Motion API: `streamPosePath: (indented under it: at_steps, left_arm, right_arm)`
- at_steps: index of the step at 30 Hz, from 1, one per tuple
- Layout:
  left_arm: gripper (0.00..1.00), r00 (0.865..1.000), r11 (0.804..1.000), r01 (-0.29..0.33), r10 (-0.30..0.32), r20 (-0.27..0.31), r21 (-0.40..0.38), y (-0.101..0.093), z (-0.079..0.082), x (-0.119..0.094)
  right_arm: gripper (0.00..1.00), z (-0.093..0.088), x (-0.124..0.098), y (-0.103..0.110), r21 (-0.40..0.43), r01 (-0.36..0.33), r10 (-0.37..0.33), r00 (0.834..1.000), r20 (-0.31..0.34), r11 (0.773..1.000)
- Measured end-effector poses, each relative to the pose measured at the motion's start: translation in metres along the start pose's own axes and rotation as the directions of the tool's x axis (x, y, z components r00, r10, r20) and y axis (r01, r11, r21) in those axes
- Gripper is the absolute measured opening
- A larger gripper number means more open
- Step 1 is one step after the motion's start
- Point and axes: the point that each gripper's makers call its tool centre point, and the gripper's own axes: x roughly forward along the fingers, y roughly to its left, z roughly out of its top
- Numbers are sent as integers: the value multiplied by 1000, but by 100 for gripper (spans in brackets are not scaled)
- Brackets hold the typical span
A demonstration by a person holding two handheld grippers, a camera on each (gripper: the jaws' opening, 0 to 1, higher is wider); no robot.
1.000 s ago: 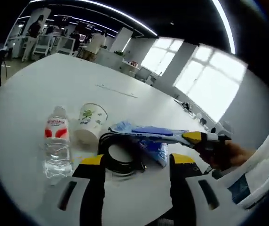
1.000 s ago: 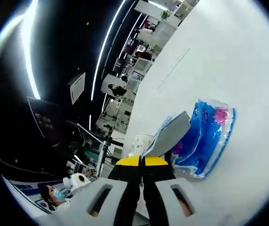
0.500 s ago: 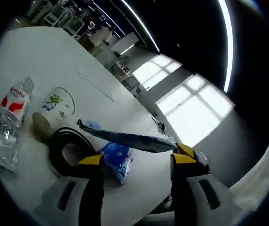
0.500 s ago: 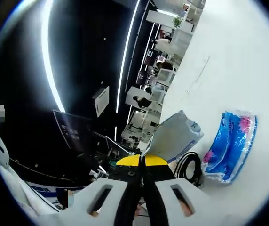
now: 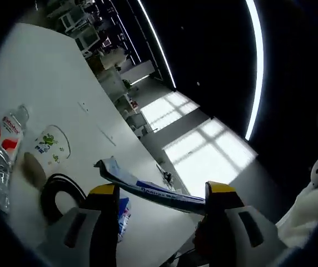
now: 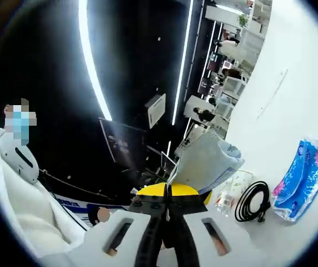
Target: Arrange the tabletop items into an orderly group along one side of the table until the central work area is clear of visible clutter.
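Note:
My right gripper (image 6: pixel 167 192) is shut on the edge of a blue tissue pack (image 6: pixel 206 161) and holds it up in the air above the white table (image 6: pixel 292 111). In the left gripper view the same lifted tissue pack (image 5: pixel 148 186) crosses in front of my open left gripper (image 5: pixel 162 192), untouched by its jaws. On the table (image 5: pixel 48 94) lie a water bottle (image 5: pixel 0 150), a tipped paper cup (image 5: pixel 42 156), a coiled black cable (image 5: pixel 59 194) and a second blue tissue pack (image 5: pixel 123 214). The right gripper view shows that second pack (image 6: pixel 303 181), the cable (image 6: pixel 253 203), cup (image 6: pixel 238 183) and bottle (image 6: pixel 223 203).
A person in white clothing (image 6: pixel 14 194) stands close at the left of the right gripper view. Desks and other people (image 6: pixel 206 114) fill the room beyond the table's far edge. Bright windows (image 5: pixel 198 150) lie past the table's other side.
The right gripper has carried the held tissue pack higher off the table. Both views have tilted upward, so the table items sit lower and smaller.

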Motion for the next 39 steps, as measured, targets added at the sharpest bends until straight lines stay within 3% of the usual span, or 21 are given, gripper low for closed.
streamPosePath:
  at_steps: [4, 9, 11, 14, 18, 21, 27, 30, 33, 39]
  left_arm:
    - [56, 1000, 1000, 4, -4, 22, 7, -2, 8, 0]
    - [29, 1000, 999, -8, 8, 4, 39, -3, 8, -1]
    - [16, 999, 997, -32, 31, 18, 76, 0, 11, -3]
    - [6, 998, 993, -54, 49, 42, 103, 3, 16, -8]
    - [3, 999, 987, -45, 49, -21, 151, -2, 7, -7]
    - [1, 995, 967, -78, 91, -42, 243, 1, 4, -5]
    - [0, 994, 953, -99, 109, -19, 286, -2, 10, 0]
    - [0, 991, 936, -121, 134, -18, 330, 0, 11, 5]
    - [0, 989, 928, -131, 145, -13, 349, 1, 14, 11]
    - [0, 982, 908, -161, 187, -30, 386, 13, 21, 30]
  right_arm:
    - [0, -1, -2, 22, -56, -87, 85, 995, -46, 995]
    - [0, -2, -5, 32, -112, -120, 108, 988, -110, 986]
    - [0, 1, -7, 27, -130, -99, 84, 989, -120, 987]
    - [0, 2, -15, 11, -160, -30, 6, 989, -146, 987]
    - [0, 7, -21, 2, -153, 13, -35, 990, -138, 988]
    - [0, 13, -23, -8, -142, 59, -78, 989, -128, 988]
    - [0, 20, -27, -34, -145, 164, -184, 974, -134, 976]
    - [0, 21, -28, -46, -144, 213, -234, 961, -150, 966]
    - [0, 24, -32, -65, -197, 276, -312, 932, -186, 941]
    - [0, 48, -25, -84, -254, 313, -365, 910, -195, 915]
